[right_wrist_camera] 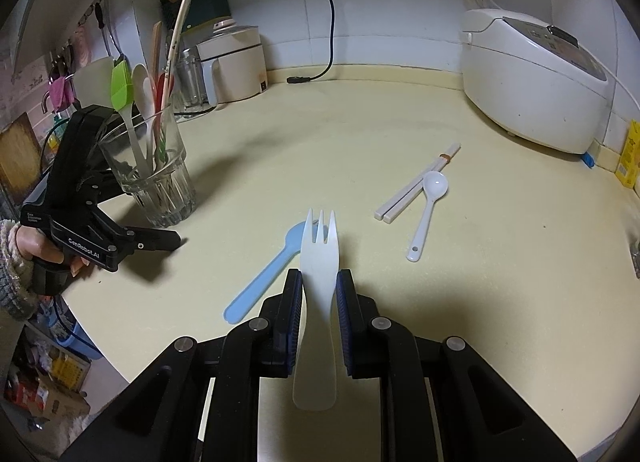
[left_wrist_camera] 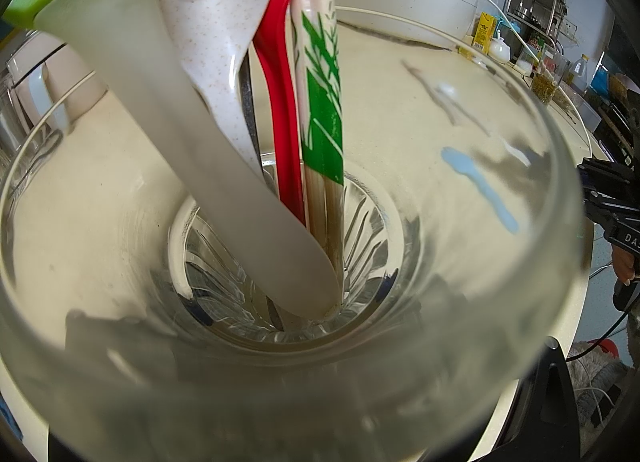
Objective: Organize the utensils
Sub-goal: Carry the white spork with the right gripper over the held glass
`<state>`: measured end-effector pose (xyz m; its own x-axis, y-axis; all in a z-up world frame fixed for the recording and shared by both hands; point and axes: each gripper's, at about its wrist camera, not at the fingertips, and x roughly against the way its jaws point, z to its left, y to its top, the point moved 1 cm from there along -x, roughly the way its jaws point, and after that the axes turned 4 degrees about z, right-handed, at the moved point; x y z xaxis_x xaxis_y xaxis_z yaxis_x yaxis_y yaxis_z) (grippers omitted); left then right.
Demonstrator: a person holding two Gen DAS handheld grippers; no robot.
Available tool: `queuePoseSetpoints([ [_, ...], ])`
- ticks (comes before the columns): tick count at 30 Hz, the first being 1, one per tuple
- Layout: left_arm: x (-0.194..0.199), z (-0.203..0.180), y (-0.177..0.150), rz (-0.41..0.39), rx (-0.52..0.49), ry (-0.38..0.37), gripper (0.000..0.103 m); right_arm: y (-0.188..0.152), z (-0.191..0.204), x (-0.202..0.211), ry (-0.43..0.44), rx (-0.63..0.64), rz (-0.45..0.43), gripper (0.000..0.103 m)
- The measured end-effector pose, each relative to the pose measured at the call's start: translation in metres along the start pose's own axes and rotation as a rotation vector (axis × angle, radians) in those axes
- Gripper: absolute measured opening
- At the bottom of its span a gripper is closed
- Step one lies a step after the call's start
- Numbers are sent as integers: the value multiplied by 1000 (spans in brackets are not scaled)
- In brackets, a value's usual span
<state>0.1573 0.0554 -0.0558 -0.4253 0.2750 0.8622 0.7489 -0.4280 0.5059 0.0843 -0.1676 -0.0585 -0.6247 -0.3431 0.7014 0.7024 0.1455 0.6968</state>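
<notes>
Gripping a white plastic fork (right_wrist_camera: 319, 262) in the right tongs (right_wrist_camera: 319, 282), low centre, tines forward.
Left tongs (right_wrist_camera: 132, 198), mid-left, angle down, clamped round the utensil glass (right_wrist_camera: 160, 182) on the worktop (right_wrist_camera: 360, 134).

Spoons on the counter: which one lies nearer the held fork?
The light blue spoon: its bowl sits right behind the white fork in the right gripper. The white spoon lies farther right, beside the chopsticks.
</notes>
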Motion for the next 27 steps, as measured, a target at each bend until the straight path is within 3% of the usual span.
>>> queuePoseSetpoints([
  [18,0,1,0,-1,1,-3,102,5,6,-5,29,1,15,17],
  [27,1,1,-2,-4,6,-11,102,31,22,3,69,36,-29,17],
])
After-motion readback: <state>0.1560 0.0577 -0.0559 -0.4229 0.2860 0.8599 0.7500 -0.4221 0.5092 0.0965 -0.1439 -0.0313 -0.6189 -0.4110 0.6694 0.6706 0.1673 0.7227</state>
